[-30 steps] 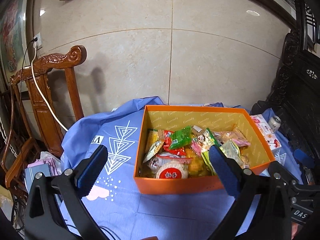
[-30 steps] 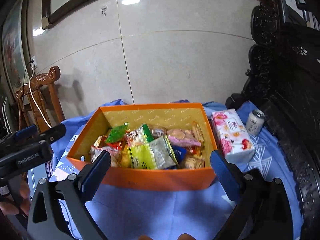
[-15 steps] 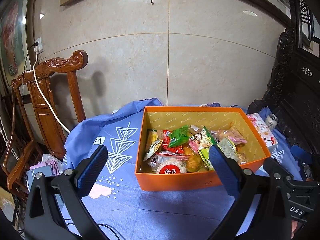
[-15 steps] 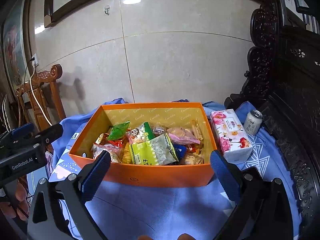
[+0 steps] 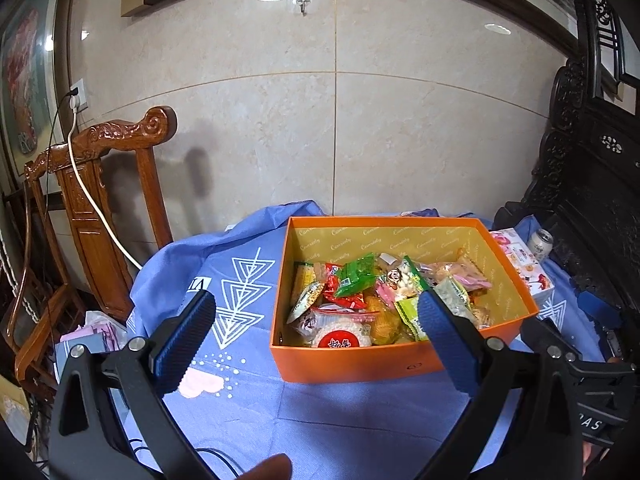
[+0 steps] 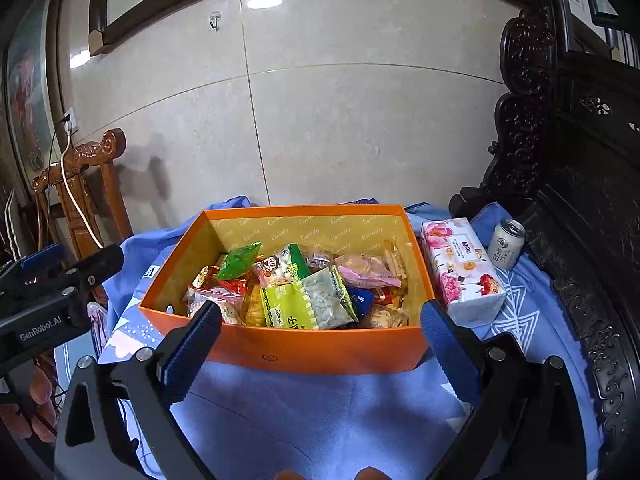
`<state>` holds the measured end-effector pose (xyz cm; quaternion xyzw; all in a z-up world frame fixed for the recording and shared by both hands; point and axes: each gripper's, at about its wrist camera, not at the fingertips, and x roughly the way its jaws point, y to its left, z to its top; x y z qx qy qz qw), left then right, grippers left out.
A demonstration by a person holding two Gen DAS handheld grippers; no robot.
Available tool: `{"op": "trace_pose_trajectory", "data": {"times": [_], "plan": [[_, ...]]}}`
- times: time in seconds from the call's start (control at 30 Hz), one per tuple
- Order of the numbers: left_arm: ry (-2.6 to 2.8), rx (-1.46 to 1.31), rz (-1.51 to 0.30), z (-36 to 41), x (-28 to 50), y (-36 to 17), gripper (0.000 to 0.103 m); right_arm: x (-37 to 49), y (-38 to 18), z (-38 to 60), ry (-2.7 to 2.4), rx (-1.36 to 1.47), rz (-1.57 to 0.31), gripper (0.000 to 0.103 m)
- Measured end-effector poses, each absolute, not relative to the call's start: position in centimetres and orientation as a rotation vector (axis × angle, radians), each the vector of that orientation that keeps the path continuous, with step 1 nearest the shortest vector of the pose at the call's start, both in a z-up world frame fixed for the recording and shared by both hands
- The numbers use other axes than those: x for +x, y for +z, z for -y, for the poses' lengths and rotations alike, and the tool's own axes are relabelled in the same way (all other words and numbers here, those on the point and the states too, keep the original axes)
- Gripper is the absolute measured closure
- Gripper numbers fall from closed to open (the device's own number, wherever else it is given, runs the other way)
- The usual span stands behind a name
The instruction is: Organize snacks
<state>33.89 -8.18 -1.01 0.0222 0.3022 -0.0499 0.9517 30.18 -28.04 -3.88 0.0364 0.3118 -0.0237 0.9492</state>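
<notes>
Both tongs released and empty: left tongs [image 5: 316, 316] and right tongs [image 6: 320, 326] hover short of the box [image 6: 304, 350] on the cloth [image 6: 320, 412]. Snacks [image 6: 304, 288] all sit heaped inside, overlapping. Risks as I judge them: closing on slick wrappers could pinch two packets or let one slip; catching the near wall could shove the box into the tissue pack [image 6: 460, 268] beside it, and the can [image 6: 506, 242] could topple
</notes>
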Motion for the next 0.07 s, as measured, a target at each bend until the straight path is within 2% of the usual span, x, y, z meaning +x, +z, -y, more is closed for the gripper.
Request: {"op": "trace_pose_trajectory", "data": {"times": [0.07], "plan": [[-0.098,0.05,-0.616,8.12,33.9,-1.01,0.004,30.18,-3.89,27.96,-0.049,0.074,-0.635,0.003]]}}
